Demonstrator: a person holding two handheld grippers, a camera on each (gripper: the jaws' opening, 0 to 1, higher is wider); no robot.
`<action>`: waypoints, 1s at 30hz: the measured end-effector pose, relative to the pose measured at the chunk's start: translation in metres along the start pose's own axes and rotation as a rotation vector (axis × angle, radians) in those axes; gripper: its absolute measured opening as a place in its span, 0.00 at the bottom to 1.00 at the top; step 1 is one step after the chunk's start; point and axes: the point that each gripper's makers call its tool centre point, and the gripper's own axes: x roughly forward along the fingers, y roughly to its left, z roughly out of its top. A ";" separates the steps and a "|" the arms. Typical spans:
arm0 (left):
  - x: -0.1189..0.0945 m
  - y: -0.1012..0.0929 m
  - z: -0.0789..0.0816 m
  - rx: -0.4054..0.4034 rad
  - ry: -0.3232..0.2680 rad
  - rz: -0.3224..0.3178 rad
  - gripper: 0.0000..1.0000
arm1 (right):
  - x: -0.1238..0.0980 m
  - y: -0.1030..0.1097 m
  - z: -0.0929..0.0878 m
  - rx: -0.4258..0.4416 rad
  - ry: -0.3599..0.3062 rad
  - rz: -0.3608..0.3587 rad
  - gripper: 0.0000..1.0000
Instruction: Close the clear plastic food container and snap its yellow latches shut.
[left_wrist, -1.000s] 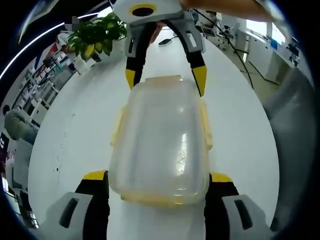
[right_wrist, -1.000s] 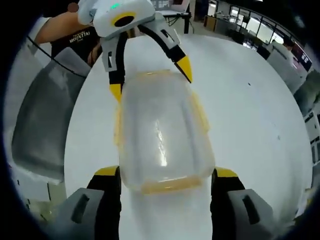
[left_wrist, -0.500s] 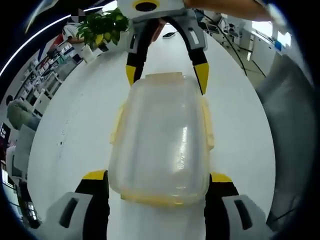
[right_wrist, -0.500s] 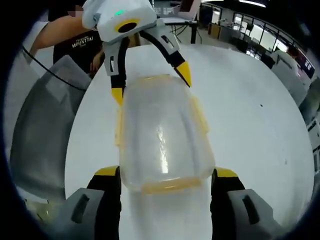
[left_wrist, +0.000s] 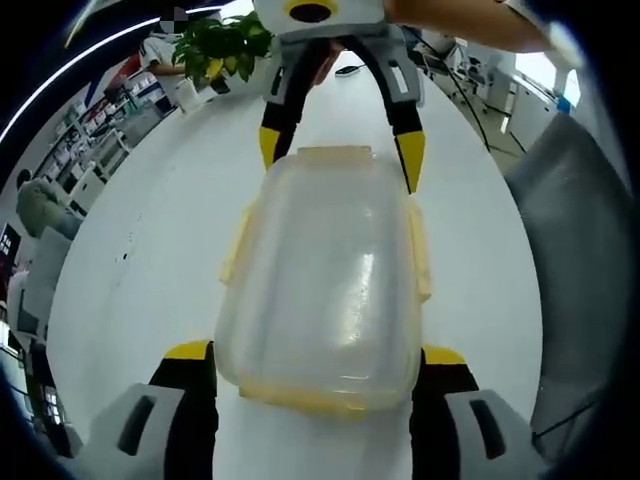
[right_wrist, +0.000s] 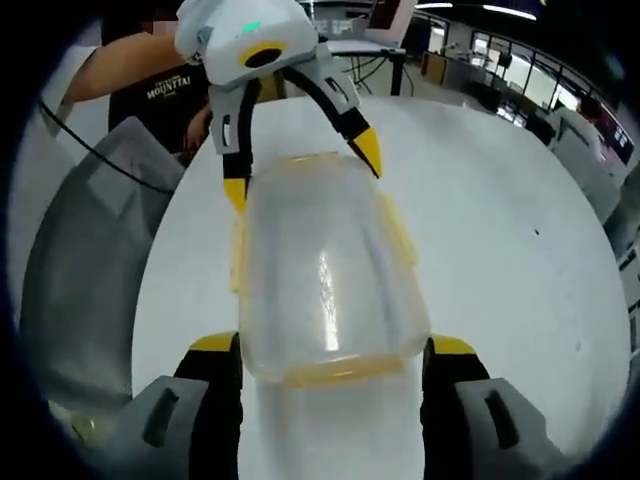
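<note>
A clear plastic food container (left_wrist: 320, 270) with its lid on is gripped at both ends, over a white table (left_wrist: 150, 230). My left gripper (left_wrist: 315, 355) is shut on its near end in the left gripper view, jaws pressed to both sides. At the far end, my right gripper (left_wrist: 340, 155) clamps the container with its yellow-tipped jaws. The right gripper view mirrors this: the container (right_wrist: 320, 270) sits in my right gripper (right_wrist: 330, 345), and the left gripper (right_wrist: 302, 170) holds the far end. Yellow latches (left_wrist: 421, 262) stick out slightly along the container's sides and ends.
A potted plant (left_wrist: 220, 45) stands at the table's far edge, with a small dark object (left_wrist: 350, 70) near it. A grey chair back (left_wrist: 570, 250) (right_wrist: 80, 250) stands close to the table. A person in a black shirt (right_wrist: 160, 80) is behind the left gripper.
The background has drifted in both views, so the hands moved a little. The container keeps its place between both pairs of jaws and the grip is the same.
</note>
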 end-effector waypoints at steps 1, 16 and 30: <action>0.000 0.000 0.000 -0.005 0.001 -0.003 0.76 | 0.000 -0.001 0.000 -0.001 -0.002 0.001 0.70; 0.011 0.035 0.002 -0.022 0.025 -0.009 0.78 | 0.003 -0.038 0.004 -0.003 0.008 -0.036 0.71; 0.020 0.074 0.006 -0.004 0.028 0.019 0.77 | 0.006 -0.077 0.008 0.015 0.000 -0.100 0.72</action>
